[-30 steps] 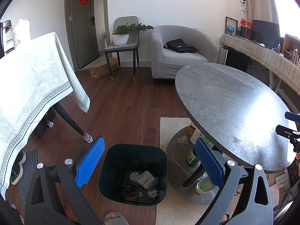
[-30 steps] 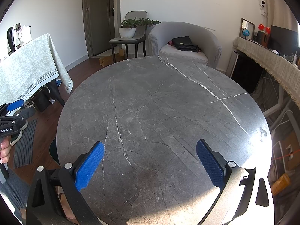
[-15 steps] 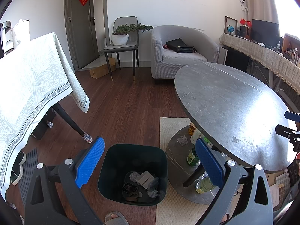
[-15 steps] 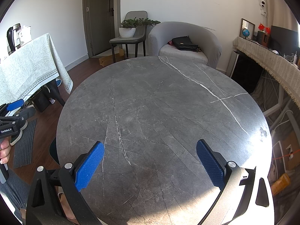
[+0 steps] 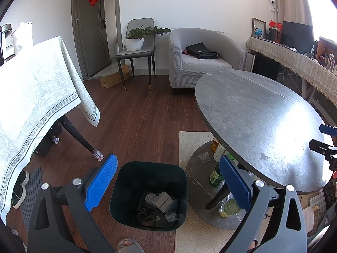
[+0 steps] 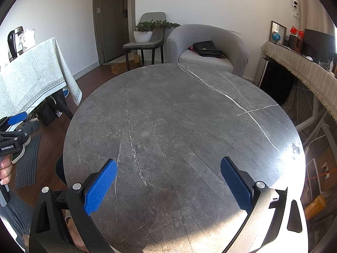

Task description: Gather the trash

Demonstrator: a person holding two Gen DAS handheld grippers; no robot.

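Note:
A dark green trash bin (image 5: 128,191) stands on the floor beside the round grey marble table (image 5: 252,109). Crumpled paper and wrappers (image 5: 161,206) lie in its bottom. My left gripper (image 5: 168,181) is open and empty, held above the bin. My right gripper (image 6: 168,185) is open and empty, held above the bare tabletop (image 6: 179,126). A crumpled grey scrap (image 5: 204,157) lies on the table's round base.
Several bottles (image 5: 214,175) stand on the table base under the top. A cloth-covered table (image 5: 31,97) is at the left, a grey armchair (image 5: 202,59) and a chair with a plant (image 5: 137,46) at the back. A beige rug (image 5: 193,139) lies under the table.

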